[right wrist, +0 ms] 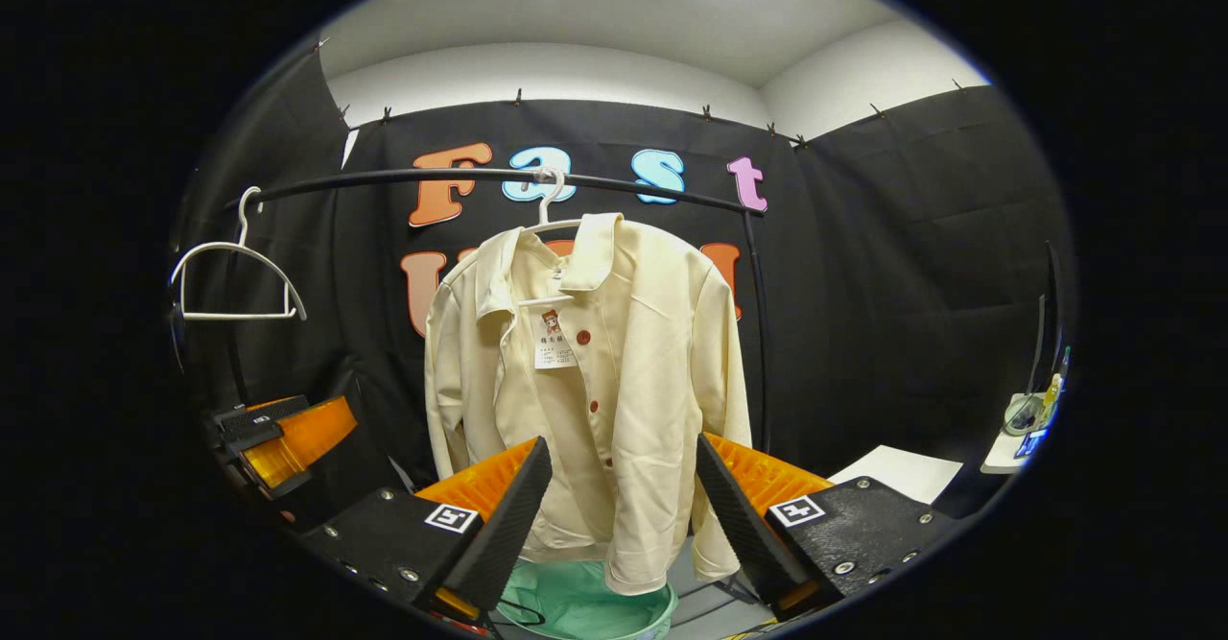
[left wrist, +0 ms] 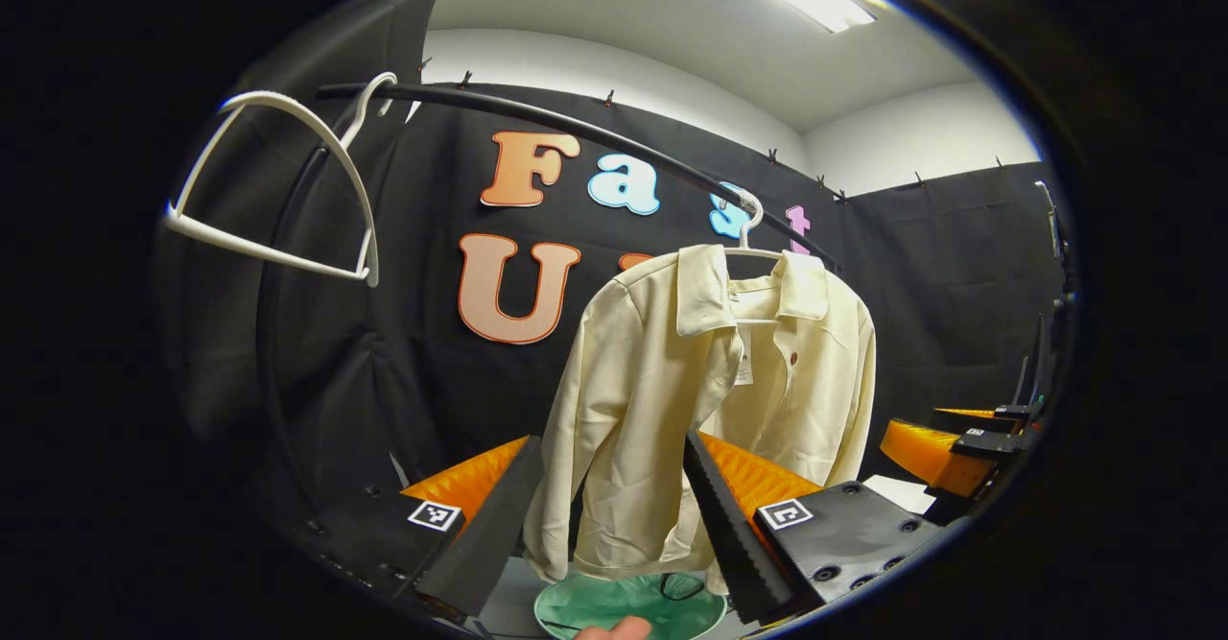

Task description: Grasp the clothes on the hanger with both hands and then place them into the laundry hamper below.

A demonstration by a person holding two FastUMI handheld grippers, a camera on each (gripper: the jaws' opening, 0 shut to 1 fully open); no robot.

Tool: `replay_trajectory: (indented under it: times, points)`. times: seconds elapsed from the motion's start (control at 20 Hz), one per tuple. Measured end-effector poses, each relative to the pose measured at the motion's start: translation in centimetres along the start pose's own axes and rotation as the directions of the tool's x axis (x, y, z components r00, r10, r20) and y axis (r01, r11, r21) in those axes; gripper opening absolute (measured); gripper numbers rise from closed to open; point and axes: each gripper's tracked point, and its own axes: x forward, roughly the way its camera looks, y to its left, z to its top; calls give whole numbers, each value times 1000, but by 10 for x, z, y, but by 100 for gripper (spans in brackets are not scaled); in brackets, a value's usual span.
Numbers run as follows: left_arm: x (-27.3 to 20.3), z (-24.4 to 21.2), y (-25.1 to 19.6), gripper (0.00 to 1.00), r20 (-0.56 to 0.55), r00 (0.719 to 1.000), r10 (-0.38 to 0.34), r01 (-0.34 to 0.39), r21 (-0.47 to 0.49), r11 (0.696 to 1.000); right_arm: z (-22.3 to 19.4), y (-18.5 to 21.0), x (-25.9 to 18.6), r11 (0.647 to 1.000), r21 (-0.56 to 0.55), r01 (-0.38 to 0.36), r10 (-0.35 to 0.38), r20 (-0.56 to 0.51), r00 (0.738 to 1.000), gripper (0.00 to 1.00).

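Left gripper point(left wrist: 602, 515), right gripper point(right wrist: 614, 515): jaws released, empty, approach step. Hamper point(right wrist: 585, 606), six o'clock, beneath. Jacket point(right wrist: 595, 371), twelve o'clock, on hanger point(right wrist: 547, 213) on rail point(right wrist: 384, 177). Next, probably: advance, clamp both shoulders.
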Motion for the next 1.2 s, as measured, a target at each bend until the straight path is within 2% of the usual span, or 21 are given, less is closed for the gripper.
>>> replay_trajectory:
  times: [1.2]
  points:
    - [-10, 4, 9, 97, 8, 1000, 21, -21, 0, 1000, 1, 2, -11, 1000, -10, -6, 6, 5, 1000, 94]
